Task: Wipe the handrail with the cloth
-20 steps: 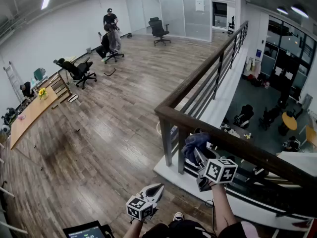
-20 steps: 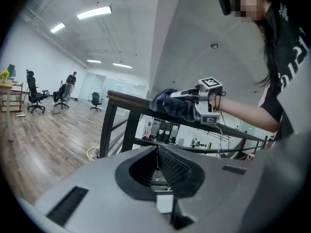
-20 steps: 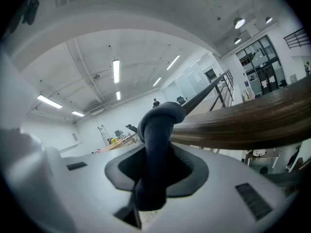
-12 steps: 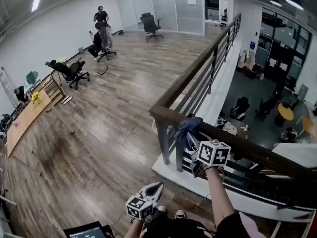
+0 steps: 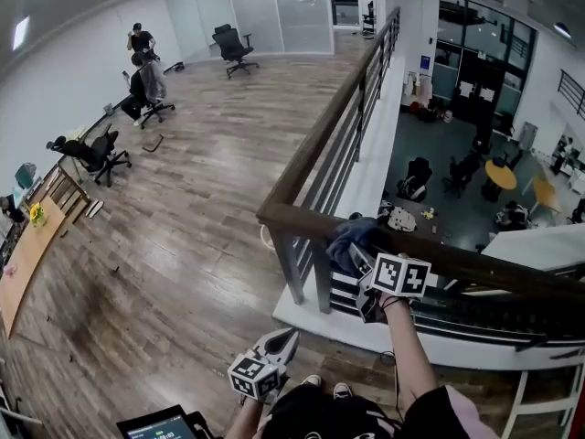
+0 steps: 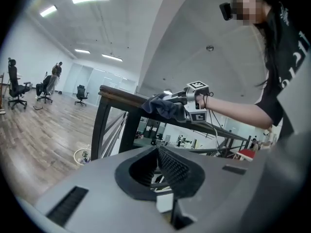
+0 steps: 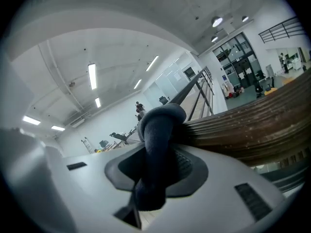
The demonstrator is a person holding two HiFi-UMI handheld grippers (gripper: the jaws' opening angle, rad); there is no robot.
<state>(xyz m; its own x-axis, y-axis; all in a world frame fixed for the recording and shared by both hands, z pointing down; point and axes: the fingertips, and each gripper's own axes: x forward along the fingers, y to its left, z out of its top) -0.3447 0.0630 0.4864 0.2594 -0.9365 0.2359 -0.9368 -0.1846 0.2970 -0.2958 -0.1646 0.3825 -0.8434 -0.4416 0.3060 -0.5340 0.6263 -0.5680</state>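
A dark blue cloth [image 5: 352, 239] is bunched against the brown wooden handrail [image 5: 302, 218] near its corner. My right gripper [image 5: 363, 262] is shut on the cloth [image 7: 158, 144] and holds it against the handrail [image 7: 257, 125]. My left gripper [image 5: 280, 345] hangs low near my body, its jaws together with nothing between them. From the left gripper view, the cloth [image 6: 163, 107] and the right gripper [image 6: 182, 98] show at the handrail [image 6: 121, 94]; the left gripper [image 6: 158, 152] is well below and short of the rail.
The handrail [image 5: 366, 71] runs away along a dark metal balustrade [image 5: 343, 167], beyond which the floor drops to a lower level [image 5: 457, 181]. Office chairs [image 5: 233, 44], a desk [image 5: 23, 254] and people [image 5: 142, 44] stand far left on the wooden floor. A tablet [image 5: 155, 425] sits at the bottom edge.
The right gripper with the cloth has slid left along the handrail toward its corner. The head view has shifted; the left gripper stays low.
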